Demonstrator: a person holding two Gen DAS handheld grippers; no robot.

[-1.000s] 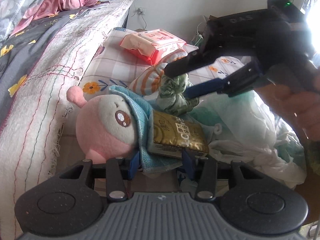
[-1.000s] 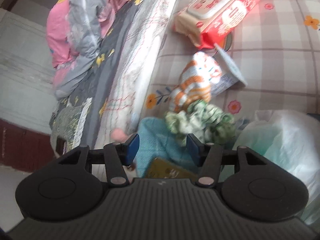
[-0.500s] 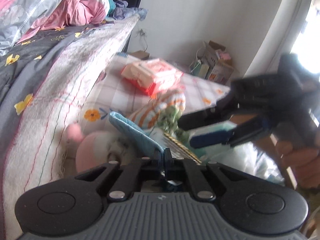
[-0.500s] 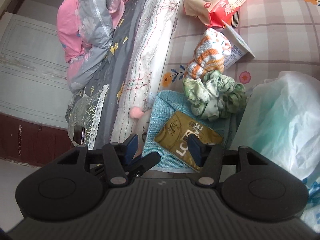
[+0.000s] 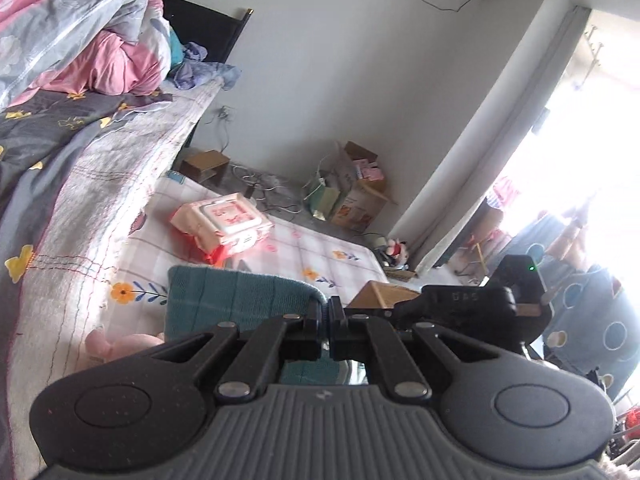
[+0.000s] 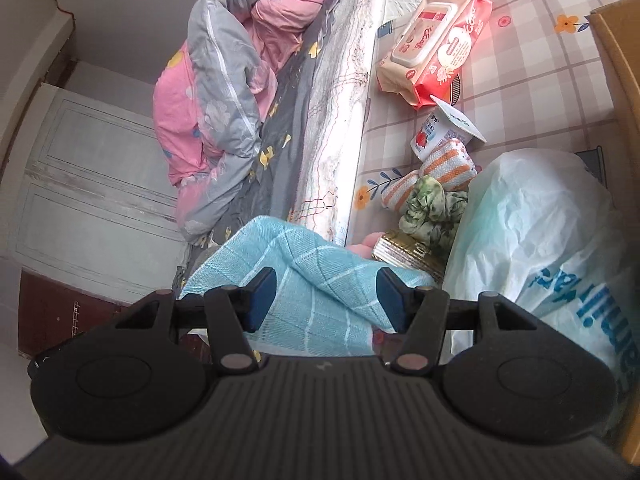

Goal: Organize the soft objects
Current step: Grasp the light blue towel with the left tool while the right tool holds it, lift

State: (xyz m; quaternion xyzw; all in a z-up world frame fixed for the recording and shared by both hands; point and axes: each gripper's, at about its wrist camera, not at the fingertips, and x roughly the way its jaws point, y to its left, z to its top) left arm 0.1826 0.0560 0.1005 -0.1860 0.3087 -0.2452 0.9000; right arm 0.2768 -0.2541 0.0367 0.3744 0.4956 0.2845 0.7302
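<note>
above the floor mat [image 5: 280,248], the left gripper [image 5: 326,320] has clamped its jaws on the blue towel [image 5: 224,300] and lifted it (uncovering the plush); right gripper [image 6: 326,300] gapes, empty.

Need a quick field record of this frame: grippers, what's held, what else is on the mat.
left gripper: shut on light blue checked towel
right gripper: open, towel hangs between its fingers, pads not pressing
towel state: lifted off the pile
beside towel: gold foil packet, green crumpled scrunchie, orange-striped rolled cloth
farther: pink wet-wipes pack, white yogurt cup
right side: white plastic bag
</note>
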